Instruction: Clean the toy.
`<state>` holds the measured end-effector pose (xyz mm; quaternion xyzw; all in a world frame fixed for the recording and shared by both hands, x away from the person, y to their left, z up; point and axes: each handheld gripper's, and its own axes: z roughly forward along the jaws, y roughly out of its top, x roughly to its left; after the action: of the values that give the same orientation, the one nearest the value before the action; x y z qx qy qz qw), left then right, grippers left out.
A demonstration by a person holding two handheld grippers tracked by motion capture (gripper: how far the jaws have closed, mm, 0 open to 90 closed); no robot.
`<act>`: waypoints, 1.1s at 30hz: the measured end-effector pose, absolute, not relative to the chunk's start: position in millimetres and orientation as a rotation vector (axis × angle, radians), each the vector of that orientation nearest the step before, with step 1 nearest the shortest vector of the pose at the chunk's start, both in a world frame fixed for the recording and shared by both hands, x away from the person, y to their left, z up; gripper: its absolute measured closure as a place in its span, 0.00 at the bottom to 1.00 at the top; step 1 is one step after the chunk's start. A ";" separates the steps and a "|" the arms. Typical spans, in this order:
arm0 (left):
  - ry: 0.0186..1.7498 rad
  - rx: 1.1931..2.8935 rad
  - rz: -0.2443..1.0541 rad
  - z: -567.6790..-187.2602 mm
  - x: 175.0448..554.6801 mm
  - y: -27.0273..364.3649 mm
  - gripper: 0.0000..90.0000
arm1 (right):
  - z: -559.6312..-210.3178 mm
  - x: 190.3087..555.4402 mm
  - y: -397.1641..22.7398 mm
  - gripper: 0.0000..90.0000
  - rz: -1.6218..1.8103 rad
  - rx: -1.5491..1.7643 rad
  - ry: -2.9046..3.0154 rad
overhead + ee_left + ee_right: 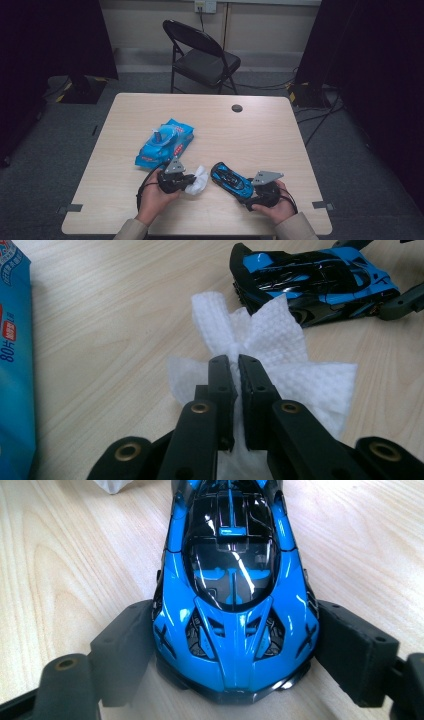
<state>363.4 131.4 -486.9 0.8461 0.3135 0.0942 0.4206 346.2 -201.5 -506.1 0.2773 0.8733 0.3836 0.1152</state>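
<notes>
A: From the high view, the left gripper (186,180) pinches the white wipe (198,181), and the toy car (231,179) lies just beyond its fingertips.

B: In the left gripper view the jaws stand narrow, clamped on the wipe (280,365); keep that pinch firm and sweep along the car (312,282).

A: In the right gripper view the wide jaws flank the car's (232,580) nose; whether the pads press, I cannot tell. Steady it there.
</notes>
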 end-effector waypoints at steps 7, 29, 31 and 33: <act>0.784 2.128 0.249 -489.7 361.9 133.6 0.95 | -504.2 345.5 -200.8 0.21 1.103 0.788 2.558; 0.815 2.107 0.254 -493.5 359.4 137.3 0.94 | -472.2 355.7 -196.1 0.21 1.267 0.919 2.447; 0.814 2.103 0.258 -492.5 359.4 136.2 0.94 | -472.2 358.1 -192.3 0.36 1.302 0.894 2.476; 0.812 2.101 0.261 -492.4 359.7 134.2 0.94 | -474.1 361.0 -183.1 0.33 1.291 0.904 2.500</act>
<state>359.7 134.2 -492.4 0.8395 0.3246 0.1043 0.4231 361.0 -183.1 -474.1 0.3046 0.8423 0.4348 0.0930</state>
